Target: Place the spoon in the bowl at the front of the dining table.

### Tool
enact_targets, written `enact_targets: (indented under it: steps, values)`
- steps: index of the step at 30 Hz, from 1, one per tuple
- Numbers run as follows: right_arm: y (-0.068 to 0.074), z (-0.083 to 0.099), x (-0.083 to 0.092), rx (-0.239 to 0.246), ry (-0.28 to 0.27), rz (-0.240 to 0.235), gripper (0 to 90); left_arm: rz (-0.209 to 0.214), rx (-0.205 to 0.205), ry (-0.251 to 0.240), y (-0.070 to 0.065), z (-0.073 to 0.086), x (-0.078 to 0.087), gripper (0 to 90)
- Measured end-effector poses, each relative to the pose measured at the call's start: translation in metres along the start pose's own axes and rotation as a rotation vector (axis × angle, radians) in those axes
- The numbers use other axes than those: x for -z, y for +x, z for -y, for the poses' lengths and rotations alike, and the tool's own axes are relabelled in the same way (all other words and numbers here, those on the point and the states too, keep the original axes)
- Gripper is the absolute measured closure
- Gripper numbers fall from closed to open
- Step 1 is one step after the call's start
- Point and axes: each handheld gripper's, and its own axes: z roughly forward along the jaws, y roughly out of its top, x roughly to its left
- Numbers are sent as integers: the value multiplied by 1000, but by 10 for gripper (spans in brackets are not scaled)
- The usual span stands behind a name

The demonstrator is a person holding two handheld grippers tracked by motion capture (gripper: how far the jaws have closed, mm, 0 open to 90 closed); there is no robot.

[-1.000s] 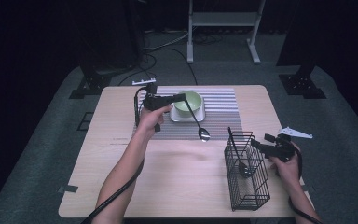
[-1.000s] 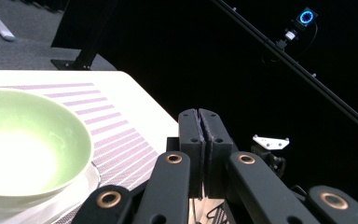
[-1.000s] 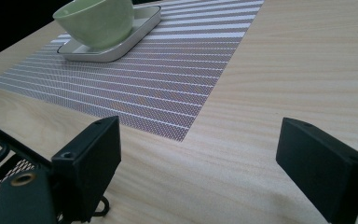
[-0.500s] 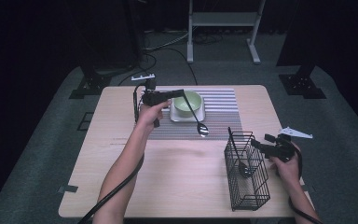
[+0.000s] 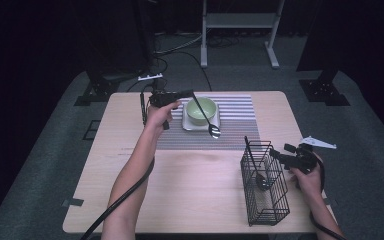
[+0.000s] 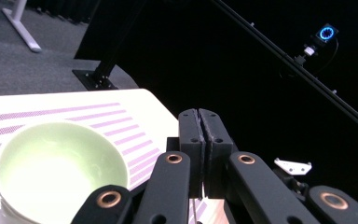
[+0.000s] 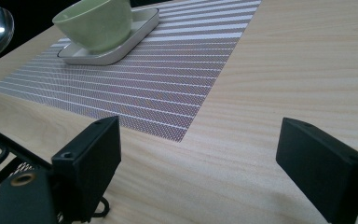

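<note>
Bowl point(image 5: 201, 110) on tray point(image 5: 216, 123) just right of left claw point(image 5: 192, 93), spoon point(image 5: 213, 130) hanging from its jaws over mat point(image 5: 240, 120), basket point(image 5: 263, 182) just left of right claw point(image 5: 275, 154)

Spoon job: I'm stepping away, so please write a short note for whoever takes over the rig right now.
Left gripper: shut on the spoon, which hangs slanted over the green bowl and the striped mat.
Right gripper: open, beside the wire basket at the table's right edge.
Things: the bowl sits on a white tray; a dark utensil stands in the basket.
Done: spoon lifted.
Left: probably set it down, in the bowl or on the mat.
</note>
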Motion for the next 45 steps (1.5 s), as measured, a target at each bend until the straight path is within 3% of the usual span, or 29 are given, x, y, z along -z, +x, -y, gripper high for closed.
enact_targets:
  steps: [24,33,45]
  values:
    - [-1,1,2,-13,-7,4,129,-48,10,-46,15,-23,6,888]
    - [-2,1,2,-23,-11,4,129,-86,18,-72,22,-36,12,888]
    - [-1,1,3,-12,-8,4,129,-137,40,-99,31,-40,18,888]
